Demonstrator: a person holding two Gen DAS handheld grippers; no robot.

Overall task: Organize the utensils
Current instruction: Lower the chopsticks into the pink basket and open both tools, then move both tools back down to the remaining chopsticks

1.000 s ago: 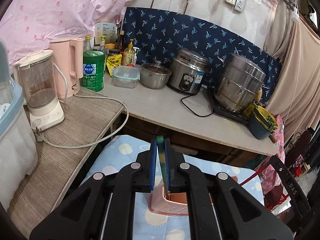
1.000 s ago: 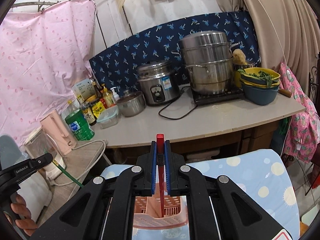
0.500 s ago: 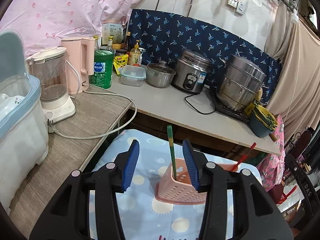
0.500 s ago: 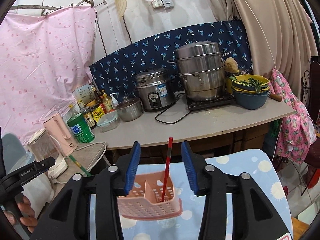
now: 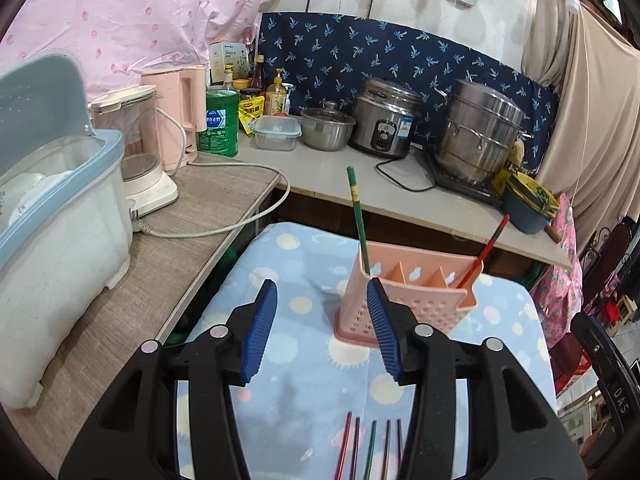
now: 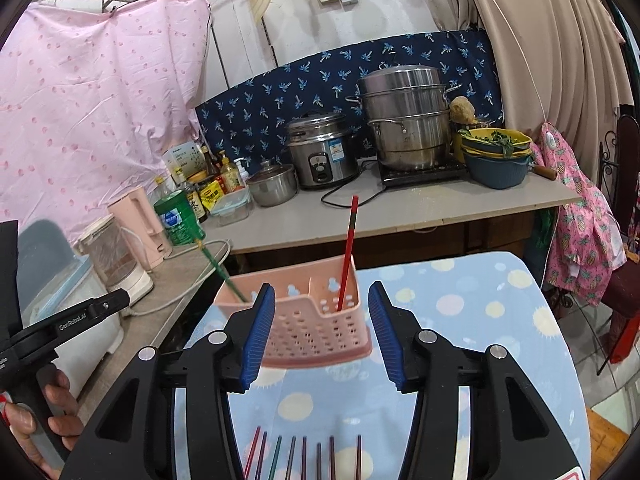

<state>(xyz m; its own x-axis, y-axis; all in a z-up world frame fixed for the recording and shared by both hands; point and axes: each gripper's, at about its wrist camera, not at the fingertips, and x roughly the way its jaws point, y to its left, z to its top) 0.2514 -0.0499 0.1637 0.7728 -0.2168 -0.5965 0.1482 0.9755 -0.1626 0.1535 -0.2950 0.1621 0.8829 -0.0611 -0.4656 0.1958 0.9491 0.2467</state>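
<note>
Pink slotted caddy (image 6: 316, 320) upright on the dotted cloth, green chopstick (image 5: 358, 216) and red chopstick (image 6: 347, 254) leaning in opposite end compartments

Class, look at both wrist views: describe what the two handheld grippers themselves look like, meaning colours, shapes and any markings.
Each gripper, left gripper and right gripper, has two black angular plastic arms with cut-out openings and round silver pivot bolts. The fingers carry blue ribbed pads. In the right wrist view, the left gripper's black body bears white lettering, apparently a brand name. No cables or sleeves show.
</note>
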